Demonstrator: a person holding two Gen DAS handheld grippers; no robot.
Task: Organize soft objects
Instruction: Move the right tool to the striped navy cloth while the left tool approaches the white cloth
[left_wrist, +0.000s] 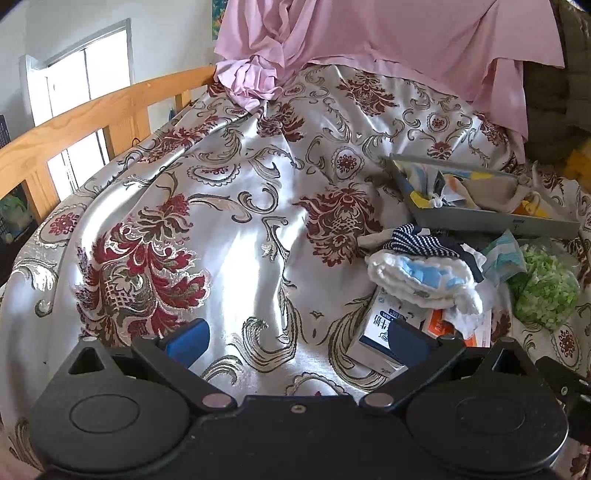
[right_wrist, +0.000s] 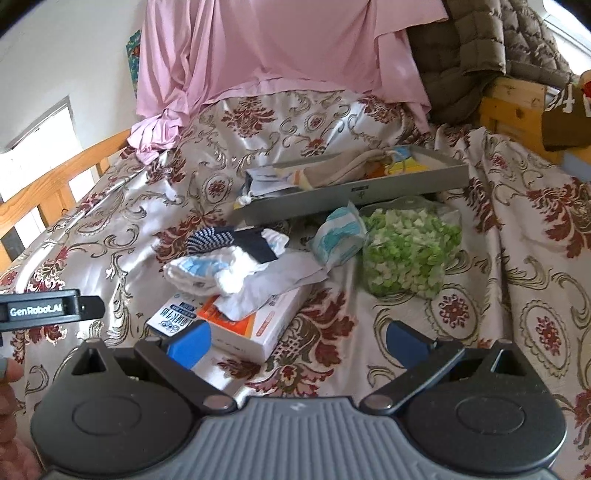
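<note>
A pile of soft items lies on the floral bedspread (left_wrist: 236, 236): a white and blue quilted cloth (right_wrist: 207, 271), a navy striped sock (right_wrist: 210, 236) and a small tissue pack (right_wrist: 341, 236). The cloth also shows in the left wrist view (left_wrist: 421, 277). A grey tray (right_wrist: 354, 192) behind them holds more cloth items. My left gripper (left_wrist: 299, 341) is open and empty, left of the pile. My right gripper (right_wrist: 297, 341) is open and empty, just in front of the pile.
Two cardboard boxes (right_wrist: 247, 325) lie under the white cloth. A clear bag of green pieces (right_wrist: 410, 251) sits right of the pile. Pink sheet (right_wrist: 280, 51) hangs at the back. Wooden bed rail (left_wrist: 92, 110) runs along the left.
</note>
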